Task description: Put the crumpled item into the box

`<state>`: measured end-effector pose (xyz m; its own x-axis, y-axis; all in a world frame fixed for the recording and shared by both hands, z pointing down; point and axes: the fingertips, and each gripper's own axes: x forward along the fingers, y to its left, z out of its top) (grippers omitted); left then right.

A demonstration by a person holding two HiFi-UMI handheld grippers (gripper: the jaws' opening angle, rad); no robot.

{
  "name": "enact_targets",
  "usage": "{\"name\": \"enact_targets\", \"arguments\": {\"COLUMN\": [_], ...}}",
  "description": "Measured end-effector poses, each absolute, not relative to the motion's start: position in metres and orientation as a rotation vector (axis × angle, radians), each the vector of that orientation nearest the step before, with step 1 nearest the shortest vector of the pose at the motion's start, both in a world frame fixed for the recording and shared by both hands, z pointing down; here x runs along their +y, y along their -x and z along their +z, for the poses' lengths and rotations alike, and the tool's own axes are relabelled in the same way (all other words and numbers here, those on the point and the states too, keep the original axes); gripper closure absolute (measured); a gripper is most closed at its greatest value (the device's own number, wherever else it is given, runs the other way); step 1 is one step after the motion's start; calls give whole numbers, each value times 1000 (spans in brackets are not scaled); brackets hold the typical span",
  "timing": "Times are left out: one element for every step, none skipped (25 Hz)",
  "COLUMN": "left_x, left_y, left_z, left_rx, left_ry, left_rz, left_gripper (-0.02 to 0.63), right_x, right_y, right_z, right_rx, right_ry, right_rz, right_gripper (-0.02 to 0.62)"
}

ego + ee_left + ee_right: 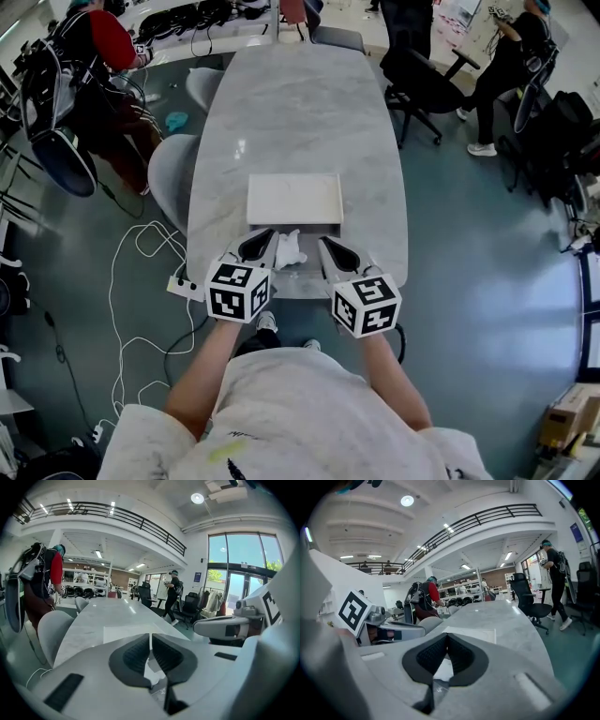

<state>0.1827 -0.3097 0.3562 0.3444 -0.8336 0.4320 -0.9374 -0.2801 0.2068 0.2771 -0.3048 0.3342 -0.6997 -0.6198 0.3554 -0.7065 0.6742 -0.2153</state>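
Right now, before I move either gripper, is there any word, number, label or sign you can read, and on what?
No readable text in any view.
Left cube, right cube: square patterns only, no letters.
Blue wall sign: too small to read.
Shirt mark: blurred.

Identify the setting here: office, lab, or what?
Probably an open-plan office or lab hall. A long marble table has a black office chair beside it, a railed mezzanine runs overhead, and tall glass windows line one wall.
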Motion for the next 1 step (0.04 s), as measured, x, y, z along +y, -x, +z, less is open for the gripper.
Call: {"name": "enact_targets", "arguments": {"left_x": [-310], "left_y": [-181], "left_z": [357], "left_rx": [-1550], "left_ry": [-2191], "left_rz": [333], "left_gripper": [589], "right_x": [-305], "right_y": [-276], "right_z": [335], "right_rx": [-2636], "right_ry": [-1063], "right_rz": [495], "right_gripper": [591]}}
